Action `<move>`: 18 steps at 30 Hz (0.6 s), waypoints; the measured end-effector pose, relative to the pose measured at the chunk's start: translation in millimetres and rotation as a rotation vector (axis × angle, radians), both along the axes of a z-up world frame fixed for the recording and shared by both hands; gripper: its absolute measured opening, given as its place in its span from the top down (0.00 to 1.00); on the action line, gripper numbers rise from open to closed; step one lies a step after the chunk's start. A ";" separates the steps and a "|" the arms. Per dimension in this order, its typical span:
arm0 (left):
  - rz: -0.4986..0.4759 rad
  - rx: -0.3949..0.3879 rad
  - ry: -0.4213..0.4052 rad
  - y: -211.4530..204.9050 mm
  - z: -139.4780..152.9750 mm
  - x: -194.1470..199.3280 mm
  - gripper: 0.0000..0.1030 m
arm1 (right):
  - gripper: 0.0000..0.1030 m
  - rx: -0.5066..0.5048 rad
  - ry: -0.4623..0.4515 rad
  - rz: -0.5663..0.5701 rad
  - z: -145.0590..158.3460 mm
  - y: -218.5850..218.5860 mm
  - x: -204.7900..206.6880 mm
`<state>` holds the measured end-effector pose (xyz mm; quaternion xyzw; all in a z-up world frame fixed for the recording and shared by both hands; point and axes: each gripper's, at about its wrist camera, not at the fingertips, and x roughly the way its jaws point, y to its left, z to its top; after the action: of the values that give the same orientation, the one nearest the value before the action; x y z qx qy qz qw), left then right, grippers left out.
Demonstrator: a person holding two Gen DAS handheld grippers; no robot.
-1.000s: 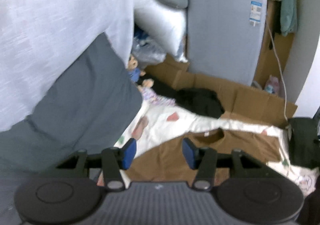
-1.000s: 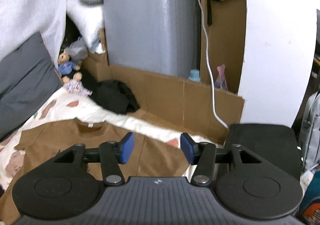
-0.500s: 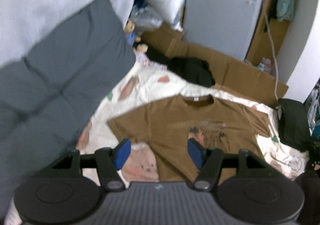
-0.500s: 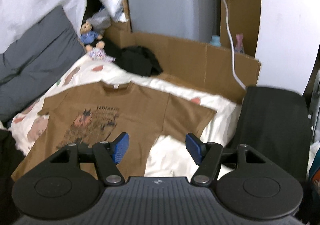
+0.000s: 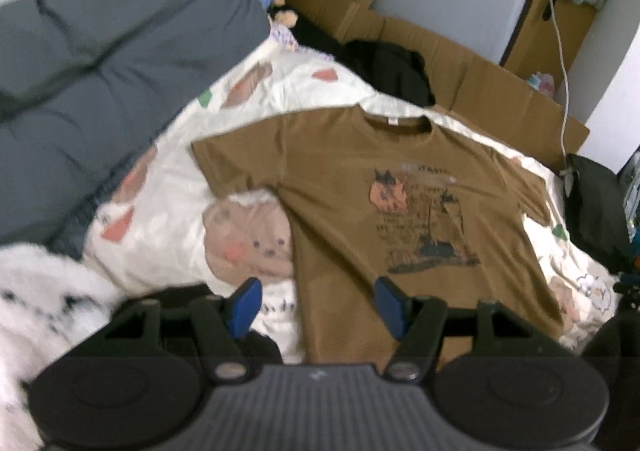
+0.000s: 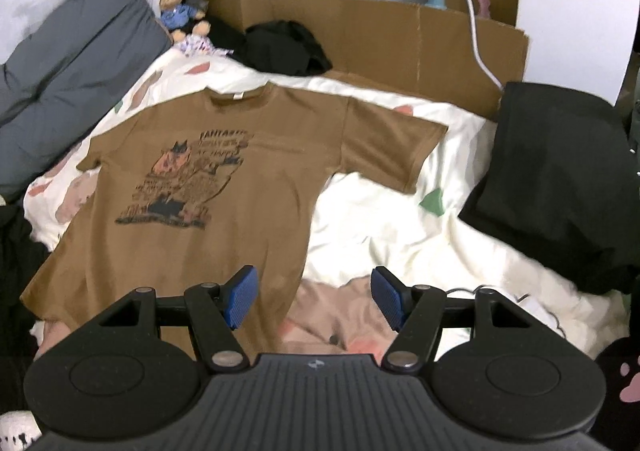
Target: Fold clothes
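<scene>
Left wrist view: a brown T-shirt lies spread face-up on a white printed bedspread, collar toward 12 o'clock, hem toward 6 o'clock, apparently laid flat so that folding can start; the left gripper hangs above the shirt's lower left edge, jaws wide and holding nothing, seemingly lined up to take the hem corner; a grey cushion fills the 10 o'clock side; the picture is slightly blurred.

Right wrist view: the same shirt sits at 10 o'clock, one sleeve stretched toward 2 o'clock; the right gripper hovers over the opposite hem edge and bare bedspread, jaws wide and empty, probably placed to mirror its partner; folded black clothing rests at 3 o'clock, a black heap and a teddy bear by the cardboard at 12 o'clock.
</scene>
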<state>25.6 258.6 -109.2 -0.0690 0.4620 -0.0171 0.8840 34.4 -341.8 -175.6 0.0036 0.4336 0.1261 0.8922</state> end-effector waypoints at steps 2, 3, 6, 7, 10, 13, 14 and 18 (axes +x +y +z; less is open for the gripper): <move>0.001 -0.013 0.021 -0.5 -15.2 0.2 0.37 | 0.35 -0.014 0.015 0.018 -5.0 4.5 0.3; 0.002 -0.018 0.031 -0.4 -21.9 0.7 0.37 | 0.35 -0.019 0.026 0.025 -7.8 6.8 0.6; 0.004 -0.029 0.063 -2.2 -45.7 -0.1 0.37 | 0.35 -0.031 0.061 0.045 -16.8 13.6 1.7; 0.005 -0.031 0.075 -2.8 -53.6 -0.3 0.37 | 0.35 -0.030 0.071 0.052 -20.1 15.6 2.2; 0.004 -0.022 0.118 -5.0 -77.1 -0.3 0.37 | 0.35 -0.029 0.100 0.073 -30.1 21.6 3.6; 0.007 -0.017 0.157 -4.9 -99.2 -0.1 0.37 | 0.35 -0.027 0.128 0.088 -42.1 26.3 6.2; 0.008 -0.024 0.166 -4.3 -105.6 0.1 0.38 | 0.35 -0.029 0.137 0.093 -47.2 27.7 7.6; -0.003 -0.068 0.205 -6.2 -133.4 1.7 0.38 | 0.35 -0.033 0.159 0.103 -61.5 29.8 11.3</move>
<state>27.3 252.5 -242.6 -0.0994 0.5493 -0.0270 0.8292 45.7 -312.0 -237.1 -0.0233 0.5049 0.1641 0.8471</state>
